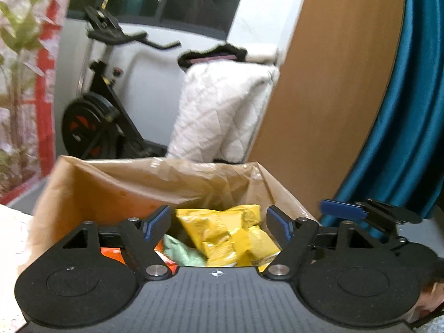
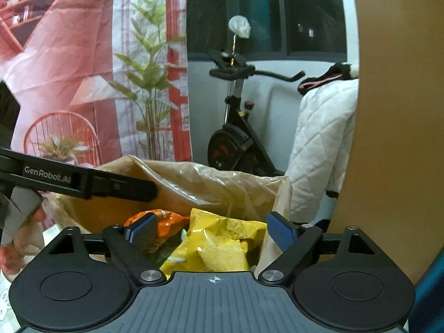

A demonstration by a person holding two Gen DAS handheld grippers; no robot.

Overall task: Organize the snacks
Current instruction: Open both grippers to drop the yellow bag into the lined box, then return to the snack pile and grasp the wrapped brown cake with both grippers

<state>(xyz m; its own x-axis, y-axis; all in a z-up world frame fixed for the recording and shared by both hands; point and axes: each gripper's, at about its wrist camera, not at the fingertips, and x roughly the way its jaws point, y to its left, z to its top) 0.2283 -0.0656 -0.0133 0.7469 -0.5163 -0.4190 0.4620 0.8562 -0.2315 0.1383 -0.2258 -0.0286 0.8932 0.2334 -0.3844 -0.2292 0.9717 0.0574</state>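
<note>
A brown bag point(image 1: 116, 186) lined with clear plastic stands open before both grippers; it also shows in the right wrist view point(image 2: 194, 183). Inside lie a yellow snack packet point(image 1: 230, 233) point(image 2: 222, 244), a pale green packet point(image 1: 180, 252) and an orange packet point(image 2: 163, 222) point(image 1: 111, 252). My left gripper point(image 1: 219, 222) is open and empty over the bag's near rim. My right gripper point(image 2: 211, 230) is open and empty over the bag too. The right gripper's fingers point(image 1: 344, 208) show at the right of the left wrist view. The left gripper's finger point(image 2: 122, 186) reaches across the bag's rim in the right wrist view.
An exercise bike point(image 2: 238, 127) and a white quilted cover point(image 1: 222, 111) stand behind the bag. A brown wooden panel point(image 1: 333, 83) and a teal curtain point(image 1: 402, 138) are at the right. A patterned backdrop point(image 2: 69, 69) is at the left.
</note>
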